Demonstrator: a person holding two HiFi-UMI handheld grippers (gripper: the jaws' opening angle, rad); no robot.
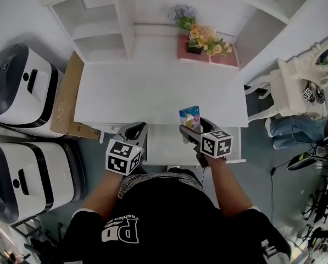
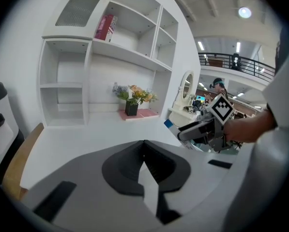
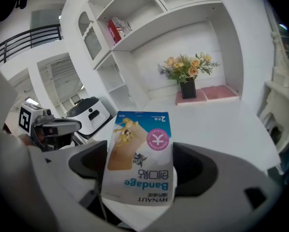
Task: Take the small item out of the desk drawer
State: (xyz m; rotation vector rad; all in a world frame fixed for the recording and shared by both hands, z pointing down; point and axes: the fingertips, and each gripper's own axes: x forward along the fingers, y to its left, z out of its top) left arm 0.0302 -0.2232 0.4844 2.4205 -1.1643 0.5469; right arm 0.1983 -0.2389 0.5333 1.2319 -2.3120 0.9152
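Beyond bandage box (image 3: 139, 158), flower pot (image 3: 188, 88)

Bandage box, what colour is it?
The bandage box is blue and white with a pink circle, clearest in the right gripper view.

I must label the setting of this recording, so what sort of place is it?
Probably a furnished room set inside a large hall, not a real home. A white desk with shelves and potted flowers stands there, yet the left gripper view shows a railed upper gallery and ceiling lights behind.
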